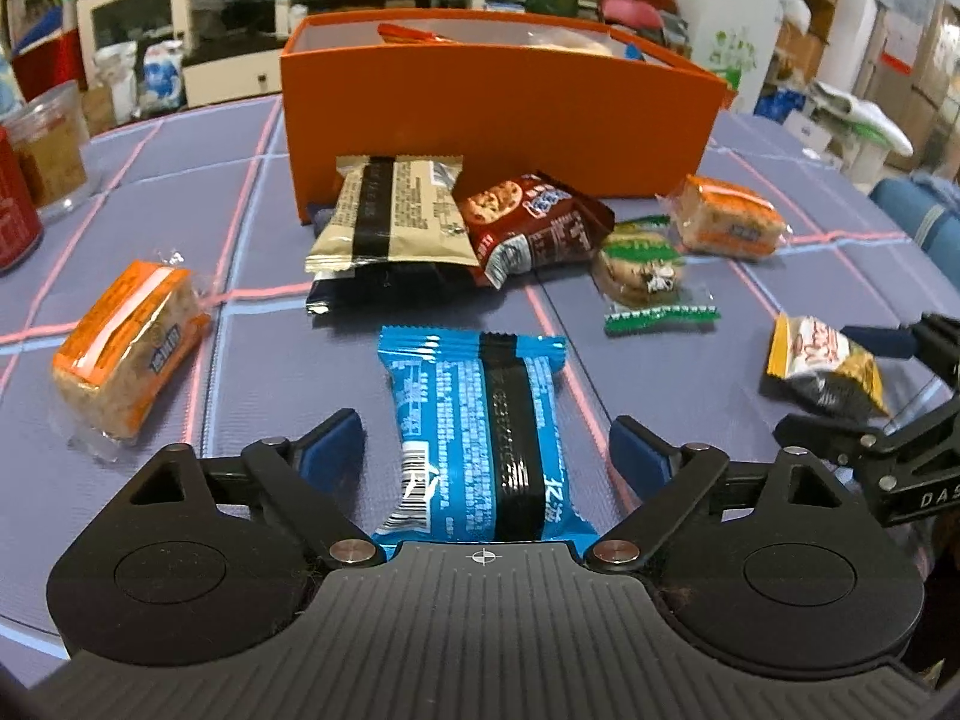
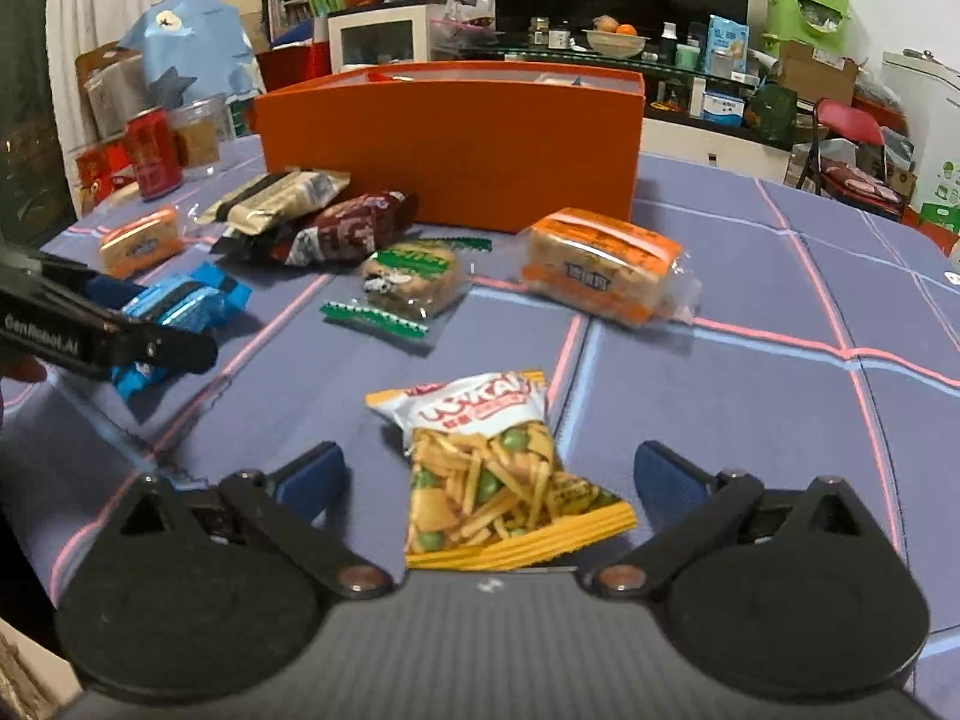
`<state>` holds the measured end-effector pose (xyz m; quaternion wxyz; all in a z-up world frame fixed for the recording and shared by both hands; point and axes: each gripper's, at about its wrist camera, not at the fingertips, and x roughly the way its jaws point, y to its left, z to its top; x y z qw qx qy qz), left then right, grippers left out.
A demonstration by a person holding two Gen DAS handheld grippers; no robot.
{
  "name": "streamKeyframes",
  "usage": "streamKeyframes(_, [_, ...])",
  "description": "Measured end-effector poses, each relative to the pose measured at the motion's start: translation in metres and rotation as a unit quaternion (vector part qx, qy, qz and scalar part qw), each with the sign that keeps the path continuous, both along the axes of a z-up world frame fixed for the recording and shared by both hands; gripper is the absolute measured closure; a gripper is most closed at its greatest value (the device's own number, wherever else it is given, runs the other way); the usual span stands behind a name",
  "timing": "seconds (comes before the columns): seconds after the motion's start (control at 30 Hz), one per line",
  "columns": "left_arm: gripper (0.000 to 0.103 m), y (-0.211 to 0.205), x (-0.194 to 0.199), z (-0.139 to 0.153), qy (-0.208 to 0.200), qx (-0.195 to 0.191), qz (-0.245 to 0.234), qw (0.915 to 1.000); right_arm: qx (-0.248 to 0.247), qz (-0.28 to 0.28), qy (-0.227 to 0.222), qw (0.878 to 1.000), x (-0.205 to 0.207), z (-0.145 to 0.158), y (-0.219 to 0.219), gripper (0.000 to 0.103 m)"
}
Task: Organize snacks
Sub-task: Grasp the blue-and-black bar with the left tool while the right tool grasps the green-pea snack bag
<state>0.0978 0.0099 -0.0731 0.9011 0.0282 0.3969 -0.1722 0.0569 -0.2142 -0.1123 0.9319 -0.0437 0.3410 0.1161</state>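
A blue snack packet (image 1: 474,438) lies on the purple checked tablecloth between the fingers of my left gripper (image 1: 486,453). The gripper is open, with a gap between each pad and the wrapper. In the right wrist view a yellow packet of mixed crisps (image 2: 492,474) lies between the fingers of my right gripper (image 2: 489,480). That gripper is open too, and its pads stand clear of the bag. The orange box (image 1: 498,120) stands open-topped behind the snacks, with some packets inside. The right wrist view shows the left gripper (image 2: 150,324) around the blue packet (image 2: 180,306).
Loose on the cloth before the box are a beige packet (image 1: 390,210), a brown cookie packet (image 1: 528,228), a green-wrapped cookie (image 1: 648,276) and two orange cracker packs (image 1: 126,354) (image 1: 729,222). A red can (image 2: 153,153) and a clear jar (image 2: 198,132) stand at far left.
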Motion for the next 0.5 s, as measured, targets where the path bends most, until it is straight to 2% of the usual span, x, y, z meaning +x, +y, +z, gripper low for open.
streamKeyframes(0.13, [0.036,-0.005,-0.002,-0.002,-0.005,0.017,-0.004,0.9998,-0.011,0.003,0.024,1.000,0.004,0.005,0.001,0.002])
streamKeyframes(0.23, [0.033,-0.011,-0.004,-0.004,-0.012,0.040,-0.012,0.9991,-0.016,0.013,0.020,1.000,0.003,0.005,0.002,0.002])
streamKeyframes(0.33, [0.031,-0.013,-0.005,-0.005,-0.011,0.038,-0.011,0.9991,-0.020,0.032,0.003,0.999,-0.003,0.008,0.006,0.002])
streamKeyframes(0.43, [0.030,-0.012,-0.005,-0.006,-0.013,0.038,-0.011,0.9991,-0.004,0.032,0.019,0.999,0.000,0.004,0.003,0.003])
streamKeyframes(0.5, [0.030,-0.012,-0.005,-0.006,-0.015,0.037,-0.012,0.9991,-0.007,0.032,0.015,0.999,-0.001,0.005,0.002,0.007])
